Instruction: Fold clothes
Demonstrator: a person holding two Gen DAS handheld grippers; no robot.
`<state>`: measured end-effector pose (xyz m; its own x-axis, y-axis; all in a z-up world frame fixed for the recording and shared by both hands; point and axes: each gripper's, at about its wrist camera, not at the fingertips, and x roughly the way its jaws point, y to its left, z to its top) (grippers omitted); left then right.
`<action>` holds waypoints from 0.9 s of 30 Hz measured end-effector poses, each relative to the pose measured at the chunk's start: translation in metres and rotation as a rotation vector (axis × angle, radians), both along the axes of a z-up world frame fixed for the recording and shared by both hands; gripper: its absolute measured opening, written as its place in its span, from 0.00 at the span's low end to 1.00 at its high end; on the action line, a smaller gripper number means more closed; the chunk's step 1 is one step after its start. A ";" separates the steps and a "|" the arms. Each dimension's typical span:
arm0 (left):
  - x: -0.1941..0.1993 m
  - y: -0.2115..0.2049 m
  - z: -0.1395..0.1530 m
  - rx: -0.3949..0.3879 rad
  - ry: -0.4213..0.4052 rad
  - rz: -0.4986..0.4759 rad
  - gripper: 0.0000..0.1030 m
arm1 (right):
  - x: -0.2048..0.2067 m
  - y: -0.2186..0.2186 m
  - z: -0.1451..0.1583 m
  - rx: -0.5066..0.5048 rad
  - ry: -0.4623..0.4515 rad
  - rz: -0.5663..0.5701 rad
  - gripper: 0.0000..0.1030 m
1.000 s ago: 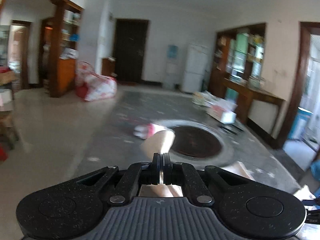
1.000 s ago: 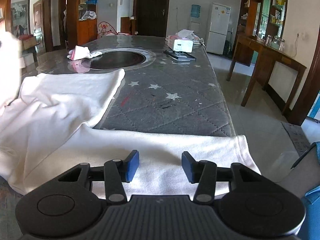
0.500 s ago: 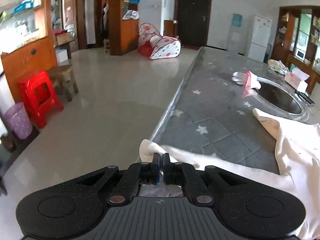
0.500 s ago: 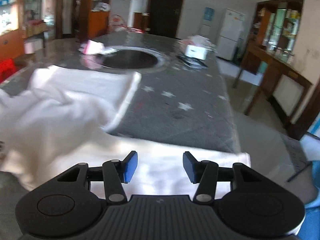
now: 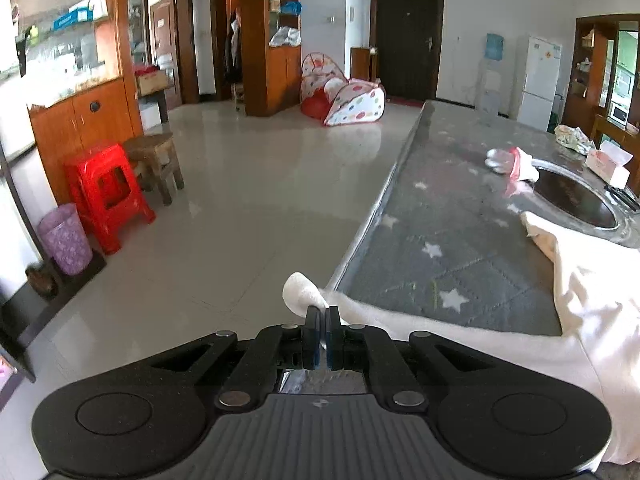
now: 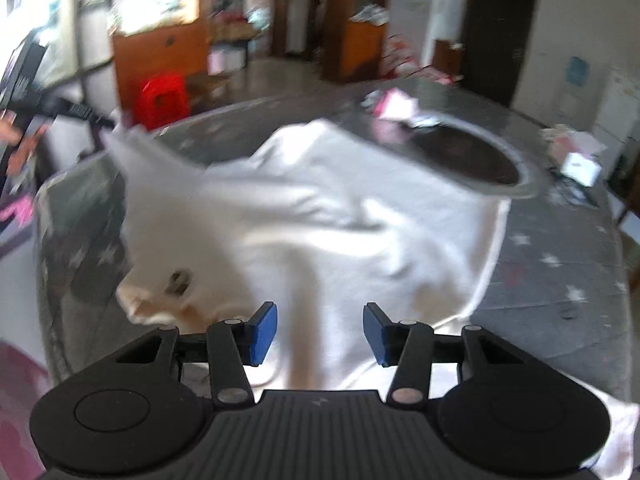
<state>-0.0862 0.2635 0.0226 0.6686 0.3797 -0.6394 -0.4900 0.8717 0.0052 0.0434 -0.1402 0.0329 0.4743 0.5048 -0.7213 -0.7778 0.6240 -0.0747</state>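
L gripper (image 5: 322, 326) is clamped on a corner of the white garment (image 6: 320, 216), now dragged out to the surface (image 5: 452, 240) edge. R gripper (image 6: 320, 332), empty, jaws half apart after just narrowing a bit, has swung over the rumpled middle, so cloth is spread but not yet folded.

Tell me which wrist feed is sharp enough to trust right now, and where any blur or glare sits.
Left wrist view: sharp; the left tongs pinch the white garment crisply, with window glare on the floor. Right wrist view: motion-blurred; garment folds and shelves smear, though the right tongs stay sharp.
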 end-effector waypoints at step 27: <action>0.048 -0.066 0.013 -0.187 -0.031 -0.362 0.13 | 0.055 -0.019 0.012 0.026 0.018 -0.110 0.42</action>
